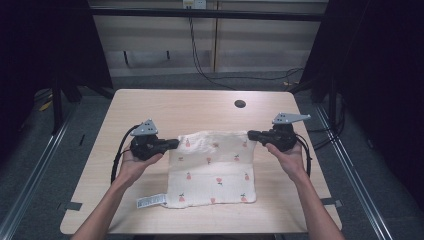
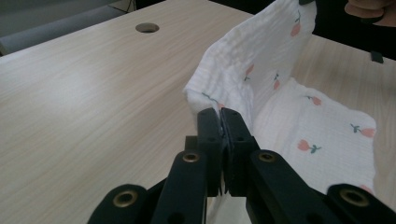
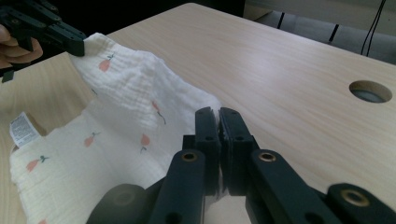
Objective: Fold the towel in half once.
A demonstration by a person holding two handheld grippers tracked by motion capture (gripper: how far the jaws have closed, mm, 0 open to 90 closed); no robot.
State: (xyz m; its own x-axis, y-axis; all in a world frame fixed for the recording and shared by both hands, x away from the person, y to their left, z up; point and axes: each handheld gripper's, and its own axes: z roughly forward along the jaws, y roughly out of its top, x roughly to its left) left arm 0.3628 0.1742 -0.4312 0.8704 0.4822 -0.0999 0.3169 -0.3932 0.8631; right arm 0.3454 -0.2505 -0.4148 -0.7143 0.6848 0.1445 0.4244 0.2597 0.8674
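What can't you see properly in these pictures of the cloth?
- Print on the white care label: too small in the high view.
- Corner of the cloth in the left gripper: hidden by its shut jaws in the left gripper view.
- Corner in the right gripper: hidden likewise in the right gripper view.
- Table under the cloth: covered.

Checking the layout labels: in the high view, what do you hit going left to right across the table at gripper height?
Left hand → left gripper → cloth → right gripper → right hand. Both grippers are shut on the cloth's far corners.
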